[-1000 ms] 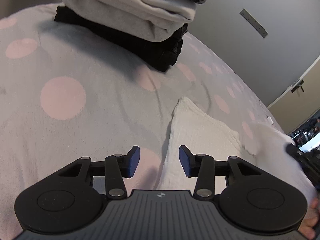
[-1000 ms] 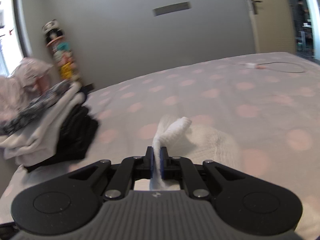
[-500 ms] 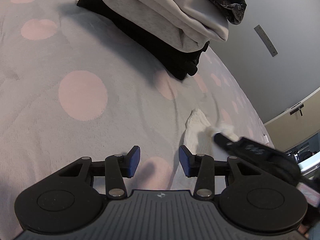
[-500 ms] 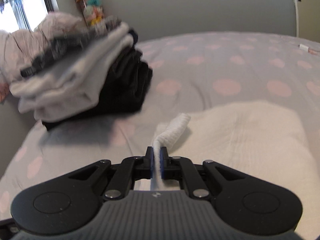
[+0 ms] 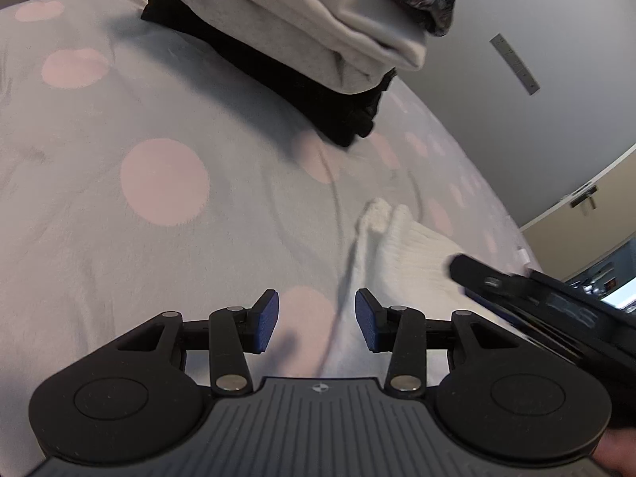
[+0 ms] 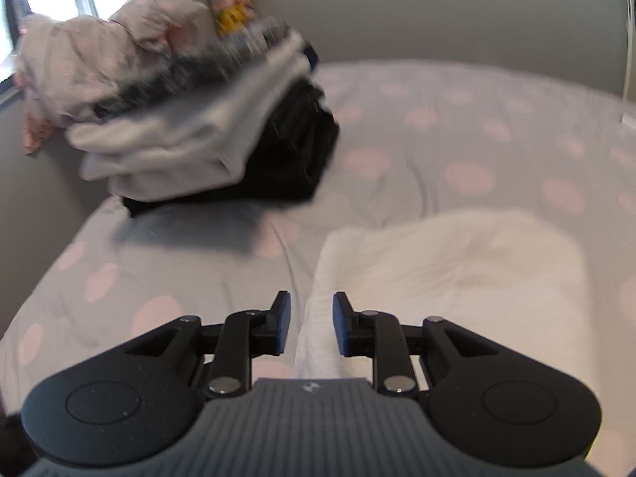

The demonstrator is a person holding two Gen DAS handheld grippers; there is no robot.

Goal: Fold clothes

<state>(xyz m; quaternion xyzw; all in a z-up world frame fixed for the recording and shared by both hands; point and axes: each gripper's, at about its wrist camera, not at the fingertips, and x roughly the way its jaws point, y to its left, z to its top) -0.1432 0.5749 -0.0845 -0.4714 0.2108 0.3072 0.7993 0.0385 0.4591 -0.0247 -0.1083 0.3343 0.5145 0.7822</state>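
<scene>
The right gripper (image 6: 311, 324) is opening, its blue pads parting around the edge of a white ribbed garment (image 6: 445, 274), no longer pressing it. The garment lies folded flat on a grey bedspread (image 6: 437, 151) with pink dots. The left gripper (image 5: 317, 326) hovers half open, empty. Beyond sits a stack of folded clothes (image 5: 302, 39).

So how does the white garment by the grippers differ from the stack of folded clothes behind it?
The white garment lies alone, low and flat on the bed; the stack of folded clothes is piled several layers high. The white garment is one pale colour; the stack of folded clothes mixes black, grey and a dark pattern. Both rest on the polka-dot bedspread.
</scene>
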